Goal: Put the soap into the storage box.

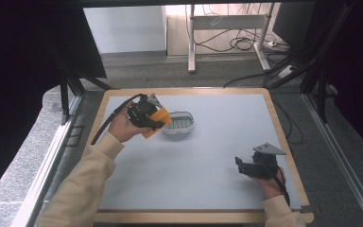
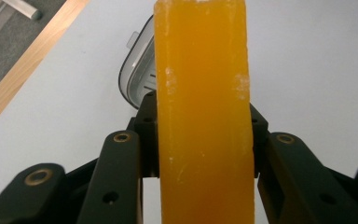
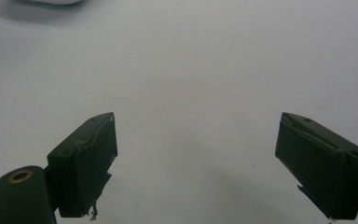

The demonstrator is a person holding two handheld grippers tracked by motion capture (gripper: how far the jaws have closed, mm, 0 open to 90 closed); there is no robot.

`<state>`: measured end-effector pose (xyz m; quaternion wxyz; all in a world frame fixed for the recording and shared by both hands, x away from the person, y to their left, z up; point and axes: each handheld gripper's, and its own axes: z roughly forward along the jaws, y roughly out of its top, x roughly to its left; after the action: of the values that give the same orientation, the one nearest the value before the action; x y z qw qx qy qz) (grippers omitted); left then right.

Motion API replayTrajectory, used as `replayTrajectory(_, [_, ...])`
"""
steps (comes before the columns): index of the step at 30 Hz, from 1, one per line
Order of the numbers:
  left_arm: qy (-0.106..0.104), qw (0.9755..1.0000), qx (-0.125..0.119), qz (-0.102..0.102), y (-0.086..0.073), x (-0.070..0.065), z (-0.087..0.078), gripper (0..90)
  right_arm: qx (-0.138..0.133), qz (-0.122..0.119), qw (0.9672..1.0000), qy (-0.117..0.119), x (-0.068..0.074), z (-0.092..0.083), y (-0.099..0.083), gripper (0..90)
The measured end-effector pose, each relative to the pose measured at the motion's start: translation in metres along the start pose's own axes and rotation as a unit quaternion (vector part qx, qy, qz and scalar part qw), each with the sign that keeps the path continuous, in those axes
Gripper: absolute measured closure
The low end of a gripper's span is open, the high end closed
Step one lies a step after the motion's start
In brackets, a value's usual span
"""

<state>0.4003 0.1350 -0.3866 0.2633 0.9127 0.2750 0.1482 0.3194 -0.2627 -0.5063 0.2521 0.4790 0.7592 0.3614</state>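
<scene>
An orange soap bar (image 2: 203,116) is clamped in the left claw (image 1: 147,117), just beside the dish (image 1: 178,122), seemingly not yet placed; the right claw (image 3: 209,163) is held apart, empty.

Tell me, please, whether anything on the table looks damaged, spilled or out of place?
Nothing looks spilled or misplaced. The orange soap bar clamped in the left gripper has whitish scuffs along its edges. The soap dish sits upright on the table; the right gripper is open, holding nothing.

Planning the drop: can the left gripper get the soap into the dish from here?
Probably yes. The left gripper holds the soap right beside the dish, with nothing between them.
</scene>
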Motion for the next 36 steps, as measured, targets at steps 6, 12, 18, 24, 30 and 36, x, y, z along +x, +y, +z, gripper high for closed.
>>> replayTrajectory(6, [0.001, 1.0, -0.004, 0.004, 0.006, -0.001, 0.003, 62.0, 0.0, -0.001, 1.0, 0.001, 0.0, 0.0, 0.0, 13.1])
replayTrajectory(12, [0.002, 0.9999, 0.0, 0.014, 0.011, 0.002, 0.007, 62.0, 0.002, -0.002, 1.0, -0.001, 0.0, 0.001, 0.0, 13.1])
replayTrajectory(18, [0.004, 0.9999, -0.003, 0.013, 0.016, 0.006, 0.014, 62.0, 0.004, -0.004, 1.0, -0.001, 0.0, 0.002, -0.001, 13.1])
replayTrajectory(24, [0.002, 0.9999, -0.005, 0.013, 0.022, 0.011, 0.02, 62.0, 0.004, -0.004, 1.0, -0.001, 0.0, 0.003, -0.001, 13.1])
replayTrajectory(30, [0.001, 0.9995, -0.003, 0.032, 0.027, 0.015, 0.026, 62.0, 0.004, -0.005, 1.0, -0.001, 0.0, 0.003, -0.001, 13.1])
replayTrajectory(36, [-0.003, 0.9994, 0.002, 0.036, 0.032, 0.02, 0.034, 62.0, 0.005, -0.006, 1.0, 0.0, 0.0, 0.003, -0.001, 13.1])
